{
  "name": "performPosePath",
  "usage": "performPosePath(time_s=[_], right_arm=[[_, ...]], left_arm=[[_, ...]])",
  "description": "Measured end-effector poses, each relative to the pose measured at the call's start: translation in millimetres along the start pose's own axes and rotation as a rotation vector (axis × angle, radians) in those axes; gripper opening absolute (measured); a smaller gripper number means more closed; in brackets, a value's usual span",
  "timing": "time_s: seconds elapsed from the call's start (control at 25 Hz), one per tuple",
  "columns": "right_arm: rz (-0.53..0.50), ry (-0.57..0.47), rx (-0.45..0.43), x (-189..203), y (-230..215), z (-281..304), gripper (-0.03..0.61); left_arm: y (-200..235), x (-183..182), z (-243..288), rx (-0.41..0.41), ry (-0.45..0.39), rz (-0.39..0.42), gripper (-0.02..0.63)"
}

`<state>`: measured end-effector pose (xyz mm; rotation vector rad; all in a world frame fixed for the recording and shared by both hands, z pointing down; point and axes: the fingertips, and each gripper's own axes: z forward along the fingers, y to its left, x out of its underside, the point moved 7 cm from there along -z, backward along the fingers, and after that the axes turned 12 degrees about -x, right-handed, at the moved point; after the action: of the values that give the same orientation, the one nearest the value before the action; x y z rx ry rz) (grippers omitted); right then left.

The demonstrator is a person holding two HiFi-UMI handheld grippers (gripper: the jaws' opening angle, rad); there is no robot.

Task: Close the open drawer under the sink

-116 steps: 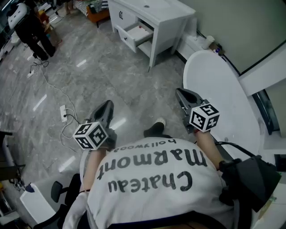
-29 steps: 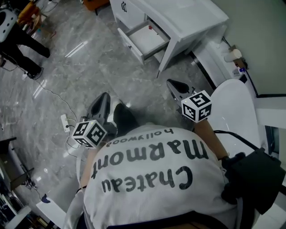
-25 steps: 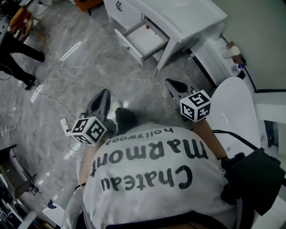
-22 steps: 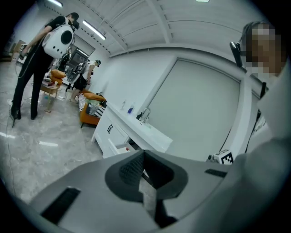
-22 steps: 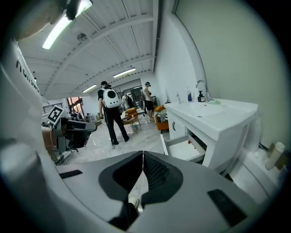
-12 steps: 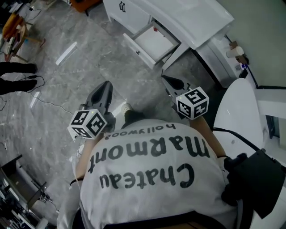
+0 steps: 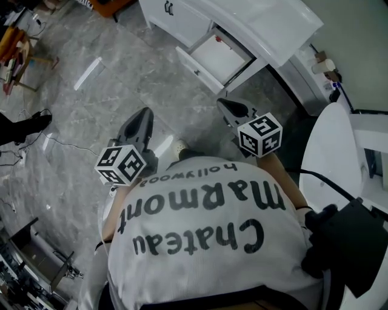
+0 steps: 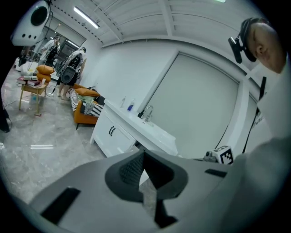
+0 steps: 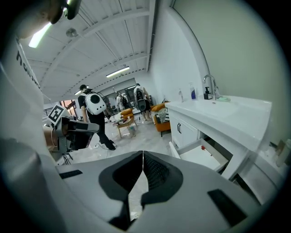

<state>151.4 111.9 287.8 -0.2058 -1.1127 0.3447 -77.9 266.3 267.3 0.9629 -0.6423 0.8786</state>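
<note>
Grey floor [image 7: 91, 103] separates the clenched, empty left hand-held gripper [image 7: 144, 115] and right hand-held gripper [image 7: 225, 106] from the drawer [image 7: 217, 56]: probably light-running, push its stiff front.

The small red item [image 7: 219, 40] inside the open drawer [image 7: 221, 56] is too small to identify. The sink cabinet [image 7: 176, 15] runs off the head view's top edge. In the left gripper view, the left gripper [image 8: 144, 154] covers the cabinet's near end with its own body, so the drawer cannot be made out there.

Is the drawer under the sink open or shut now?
Open. The drawer stands pulled out from the white cabinet, and its pale inside shows from above.
</note>
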Motion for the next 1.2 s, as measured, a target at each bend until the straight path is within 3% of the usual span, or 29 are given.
performPosePath(time_s=[0.28, 0.6, 0.8, 1.0, 1.2], right_arm=[[0.051, 0.004, 0.007, 3, 8, 35, 0.012], [0.176, -0.044, 0.058, 8, 3, 62, 0.012], [0.239, -0.118, 0.140, 9, -23, 74, 0.012], [0.271, -0.084, 0.153, 30, -43, 98, 0.012], [0.404, -0.106, 0.212, 49, -53, 124, 0.012]], left_arm=[[29, -8, 4, 0.020, 0.024, 0.012, 0.009], [50, -20, 5, 0.031, 0.002, 0.017, 0.009], [59, -23, 3, 0.014, -0.024, 0.030, 0.009], [72, -11, 12, -0.027, -0.024, 0.051, 0.009], [82, -8, 21, -0.053, 0.017, 0.114, 0.009]])
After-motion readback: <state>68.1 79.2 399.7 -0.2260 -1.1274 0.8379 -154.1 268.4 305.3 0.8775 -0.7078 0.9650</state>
